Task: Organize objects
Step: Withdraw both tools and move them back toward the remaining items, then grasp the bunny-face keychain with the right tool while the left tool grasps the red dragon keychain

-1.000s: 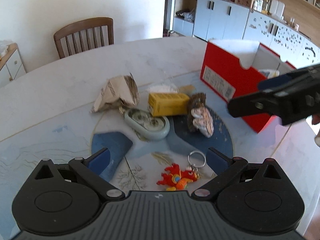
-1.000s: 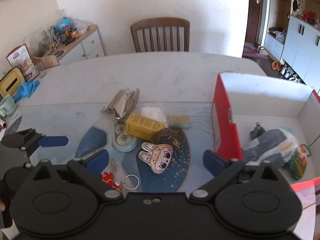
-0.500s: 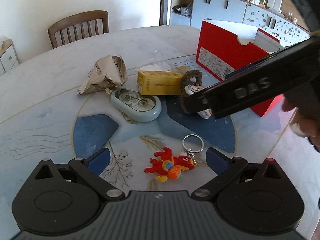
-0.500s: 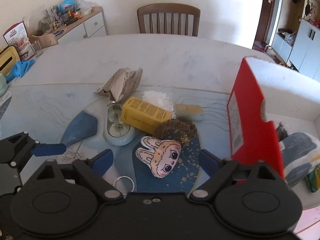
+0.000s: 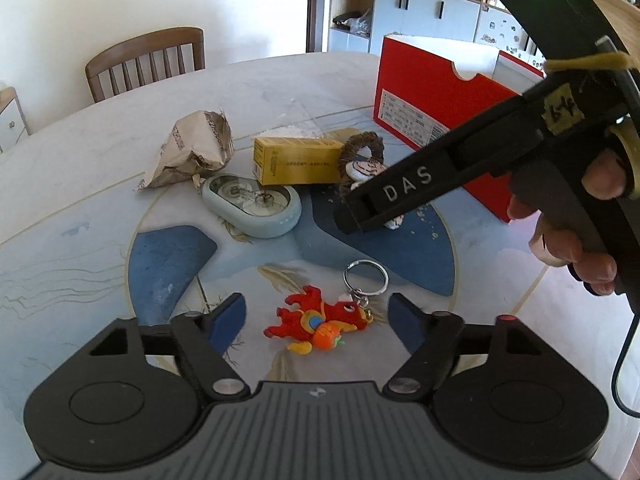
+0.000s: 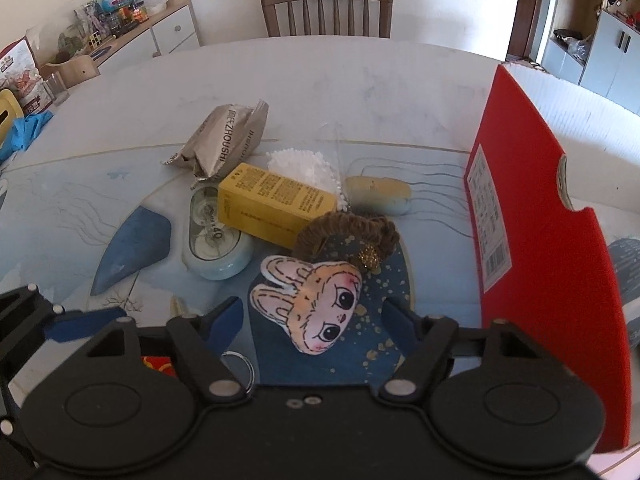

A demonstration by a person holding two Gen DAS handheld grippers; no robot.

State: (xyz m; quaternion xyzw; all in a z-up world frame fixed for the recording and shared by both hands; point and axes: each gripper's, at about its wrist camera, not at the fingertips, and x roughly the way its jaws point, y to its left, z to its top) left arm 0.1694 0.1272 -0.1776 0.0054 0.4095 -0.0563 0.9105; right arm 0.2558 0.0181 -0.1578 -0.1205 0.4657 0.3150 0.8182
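Note:
A red dragon keychain (image 5: 316, 322) with a metal ring lies flat on the table between the fingers of my left gripper (image 5: 316, 316). Its jaws are closing, and the pads stand a little off the toy on both sides. A bunny-face plush (image 6: 308, 306) on a brown woven loop (image 6: 348, 232) lies between the fingers of my right gripper (image 6: 314, 316), whose jaws are also closing without touching it. The red shoe box (image 6: 540, 240) stands open just right of the plush. In the left wrist view the other gripper's black housing (image 5: 404, 190) covers most of the plush.
A yellow carton (image 6: 276, 204), a pale blue oval case (image 6: 216, 240), a crumpled paper bag (image 6: 228, 140), white foam beads (image 6: 304, 164) and a small yellowish block (image 6: 378, 194) crowd behind the plush. A wooden chair (image 6: 326, 8) stands at the far edge, a sideboard (image 6: 120, 28) far left.
Both grippers came down toward the table and their jaws narrowed. The right one moved in over the bunny plush, and the left one settled around the dragon keychain.

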